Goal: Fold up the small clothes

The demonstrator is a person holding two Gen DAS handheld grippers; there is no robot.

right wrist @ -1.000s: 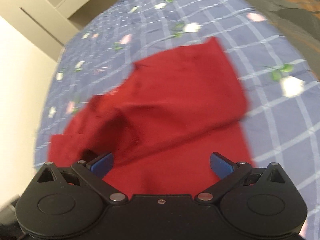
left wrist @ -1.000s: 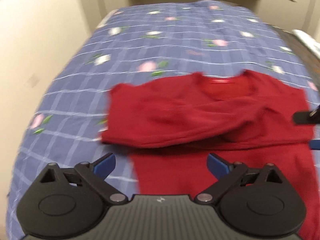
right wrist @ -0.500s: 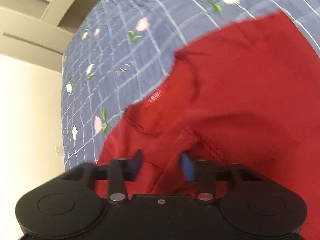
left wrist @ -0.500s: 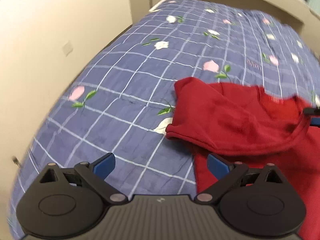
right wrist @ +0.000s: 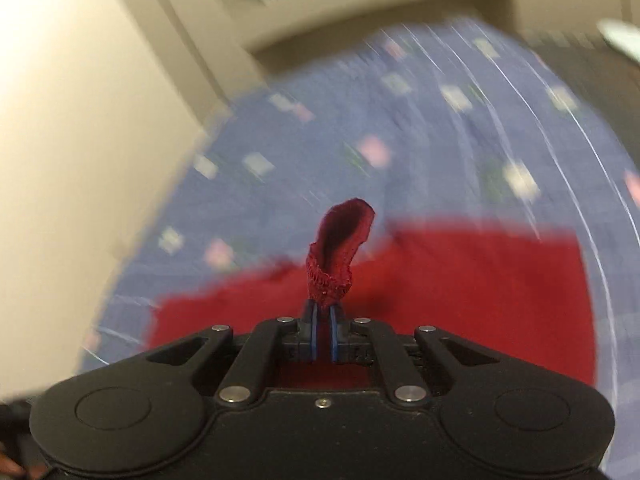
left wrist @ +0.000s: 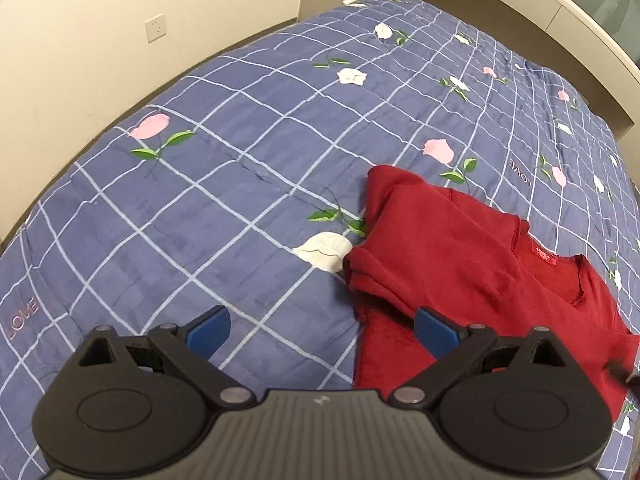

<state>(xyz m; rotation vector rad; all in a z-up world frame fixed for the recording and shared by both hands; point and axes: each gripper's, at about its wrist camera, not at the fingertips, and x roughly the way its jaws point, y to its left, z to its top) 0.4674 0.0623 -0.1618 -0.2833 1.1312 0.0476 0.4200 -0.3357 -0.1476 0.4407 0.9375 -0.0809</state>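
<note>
right gripper (right wrist: 323, 330): jaws just closed, now clamped on a sweater (left wrist: 480, 264) edge, ready to fold.
left gripper (left wrist: 320, 330): fingers apart, empty.
sweater: on quilt (left wrist: 240, 184), 3 o'clock of left gripper.

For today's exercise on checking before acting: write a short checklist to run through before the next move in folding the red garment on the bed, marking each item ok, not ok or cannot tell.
1. Right gripper has just closed; its fingers pinch a fold of the red garment: ok.
2. Which part of the garment is pinched: cannot tell, right view blurred.
3. Left gripper open and empty: ok.
4. Left gripper holds a garment edge: not ok; it hangs beside the edge.
5. Sleeve folded across the body: ok.
6. Blue checked quilt bare beside the garment: ok.
</note>
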